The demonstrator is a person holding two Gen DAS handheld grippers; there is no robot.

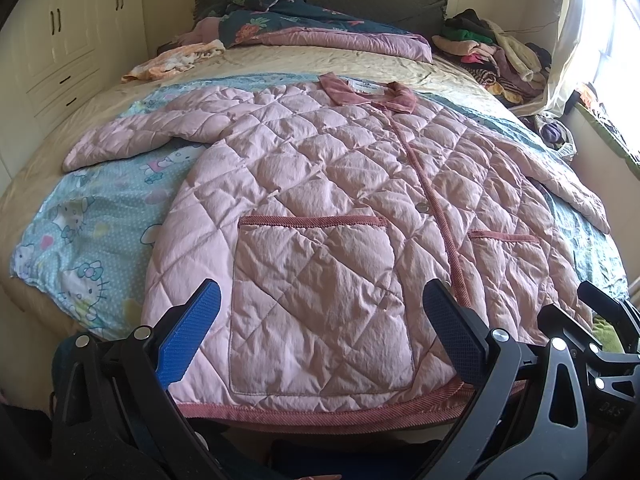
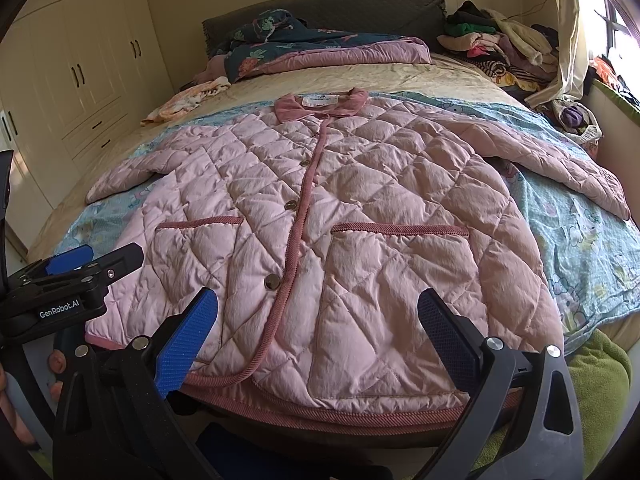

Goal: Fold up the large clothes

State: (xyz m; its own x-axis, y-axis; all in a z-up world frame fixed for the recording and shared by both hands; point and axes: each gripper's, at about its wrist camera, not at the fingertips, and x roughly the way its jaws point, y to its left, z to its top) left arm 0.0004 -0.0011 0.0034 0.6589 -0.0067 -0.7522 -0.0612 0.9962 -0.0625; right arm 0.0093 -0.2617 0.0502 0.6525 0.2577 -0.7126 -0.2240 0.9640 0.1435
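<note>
Pink quilted jacket flat on the bed, collar toward headboard, hem nearest; only right-wrist view catches buttons; left gripper and right gripper both spread wide, empty.

Jacket lies spread on the bed ahead of both tools; clothes pile far right.

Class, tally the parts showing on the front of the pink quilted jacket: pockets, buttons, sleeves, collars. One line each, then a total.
Pockets: 2
Buttons: 3
Sleeves: 2
Collars: 1
Total: 8
</note>
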